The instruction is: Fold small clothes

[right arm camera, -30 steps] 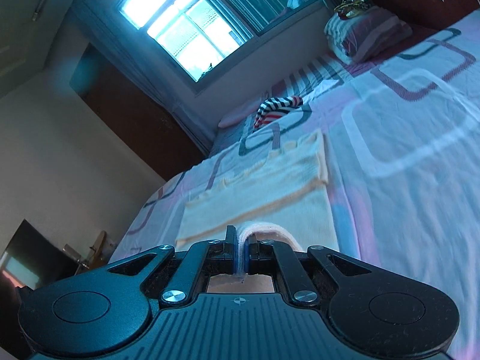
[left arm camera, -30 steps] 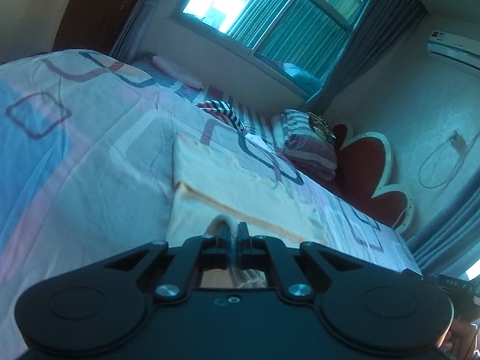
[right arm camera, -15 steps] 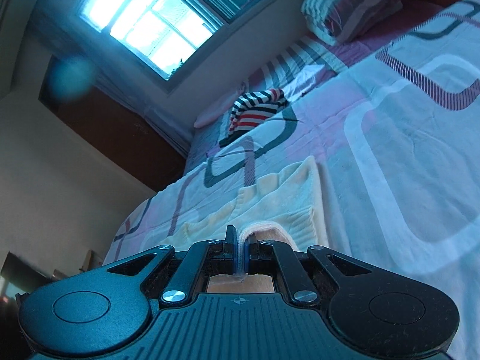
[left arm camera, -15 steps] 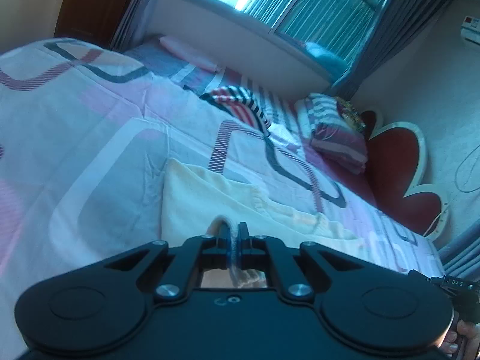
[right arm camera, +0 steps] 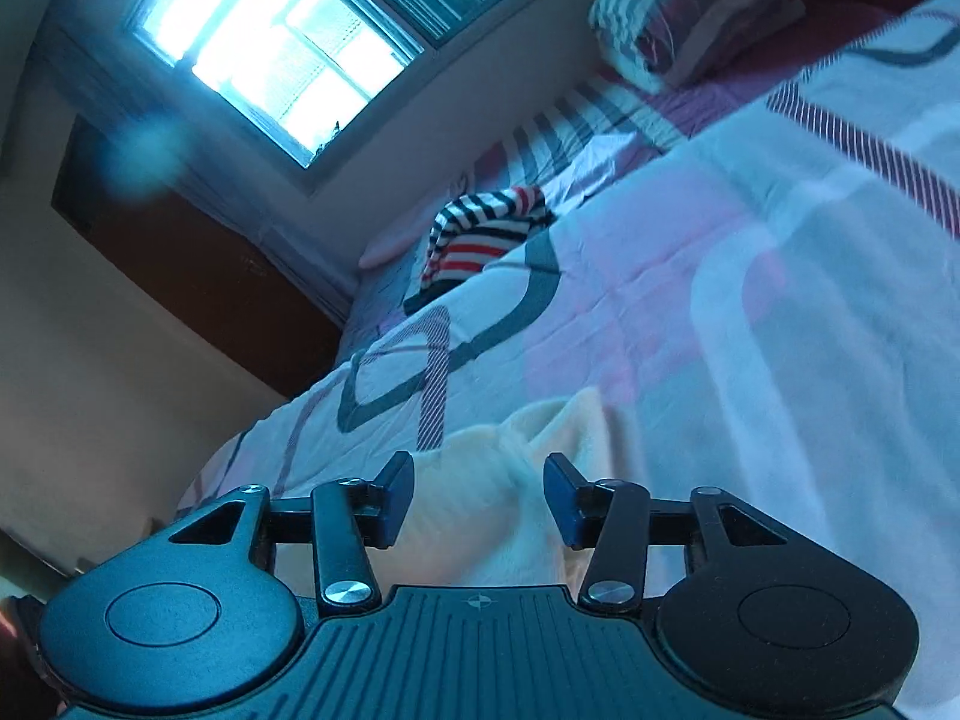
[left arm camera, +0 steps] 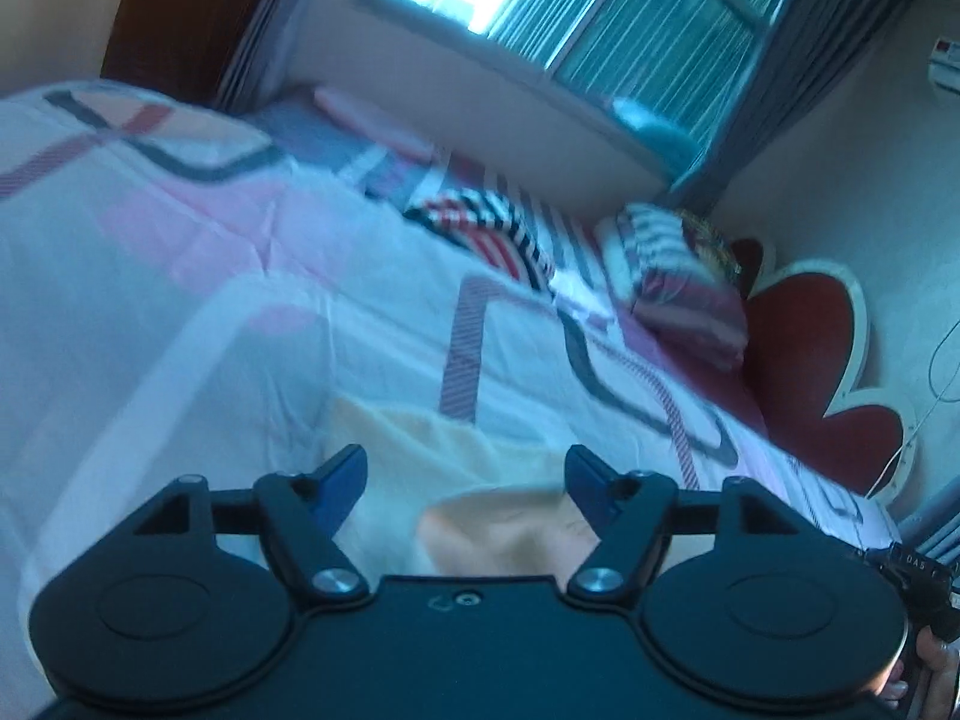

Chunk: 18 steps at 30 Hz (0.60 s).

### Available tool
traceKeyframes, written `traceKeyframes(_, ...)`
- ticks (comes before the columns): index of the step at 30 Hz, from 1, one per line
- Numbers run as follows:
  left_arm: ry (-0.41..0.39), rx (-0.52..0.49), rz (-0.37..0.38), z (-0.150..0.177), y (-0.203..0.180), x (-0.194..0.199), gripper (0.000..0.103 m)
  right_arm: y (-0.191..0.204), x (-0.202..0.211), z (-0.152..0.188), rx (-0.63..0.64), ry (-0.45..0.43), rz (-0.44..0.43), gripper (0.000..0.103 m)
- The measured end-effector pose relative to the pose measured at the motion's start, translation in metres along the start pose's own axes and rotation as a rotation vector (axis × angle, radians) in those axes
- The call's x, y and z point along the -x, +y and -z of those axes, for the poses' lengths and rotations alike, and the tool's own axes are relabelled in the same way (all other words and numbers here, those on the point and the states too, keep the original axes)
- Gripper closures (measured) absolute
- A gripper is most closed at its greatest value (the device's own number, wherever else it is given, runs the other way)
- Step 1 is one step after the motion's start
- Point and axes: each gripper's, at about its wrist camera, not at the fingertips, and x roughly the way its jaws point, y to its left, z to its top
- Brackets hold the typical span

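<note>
A pale yellow garment [left arm camera: 444,468] lies folded on the patterned bedspread, right under both grippers; it also shows in the right wrist view [right arm camera: 480,516]. My left gripper [left arm camera: 465,474] is open, its blue-padded fingers spread apart just above the cloth and holding nothing. My right gripper [right arm camera: 478,486] is open too, over the garment's other end, with nothing between its fingers. Both views are blurred by motion.
A striped red, white and navy garment [left arm camera: 480,228] lies farther up the bed [left arm camera: 180,300], also in the right wrist view [right arm camera: 480,234]. A striped pillow [left arm camera: 678,282] and a red headboard [left arm camera: 810,360] stand at the far right. A window [right arm camera: 270,54] is behind.
Both grippers were shut on the yellow garment's edge and carried it forward over the rest. Now both have opened and let the cloth go.
</note>
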Motion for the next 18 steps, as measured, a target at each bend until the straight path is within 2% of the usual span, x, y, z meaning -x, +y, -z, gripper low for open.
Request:
traceKeyframes(2, 0.032, -0.062, -0.016, -0.003, -0.003, -0.003, 0.042, -0.001, 0.002, -0.002, 0.032, 0.012, -0.001, 0.055)
traceKeyframes(6, 0.098, -0.216, -0.051, -0.004, -0.015, -0.014, 0.045, 0.007, -0.009, 0.000, 0.125, 0.064, 0.014, 0.056)
traceKeyframes(9, 0.164, -0.324, -0.094, 0.000, -0.025, -0.027, 0.056, 0.018, -0.028, 0.005, 0.210, 0.113, 0.054, 0.056)
traceKeyframes(10, 0.181, -0.345, -0.096, 0.002, -0.027, -0.031, 0.059, 0.018, -0.028, 0.005, 0.210, 0.113, 0.054, 0.060)
traceKeyframes(11, 0.198, -0.369, -0.101, 0.004, -0.030, -0.034, 0.063, 0.020, -0.034, 0.008, 0.236, 0.132, 0.079, 0.069)
traceKeyframes(12, 0.211, -0.399, -0.115, 0.007, -0.031, -0.037, 0.065, 0.022, -0.040, 0.010, 0.261, 0.153, 0.102, 0.073)
traceKeyframes(13, 0.210, -0.423, -0.128, 0.011, -0.033, -0.038, 0.068, 0.023, -0.045, 0.013, 0.281, 0.172, 0.128, 0.084)
traceKeyframes(14, 0.208, -0.427, -0.128, 0.012, -0.033, -0.039, 0.079, 0.024, -0.051, 0.016, 0.303, 0.188, 0.158, 0.096)
traceKeyframes(15, 0.206, -0.421, -0.123, 0.013, -0.033, -0.039, 0.095, 0.026, -0.053, 0.018, 0.324, 0.191, 0.177, 0.100)
traceKeyframes(16, 0.189, -0.416, -0.131, 0.013, -0.034, -0.037, 0.101, 0.026, -0.053, 0.019, 0.339, 0.187, 0.181, 0.101)
traceKeyframes(18, 0.124, -0.401, -0.125, 0.012, -0.034, -0.029, 0.101, 0.028, -0.050, 0.020, 0.363, 0.159, 0.183, 0.101)
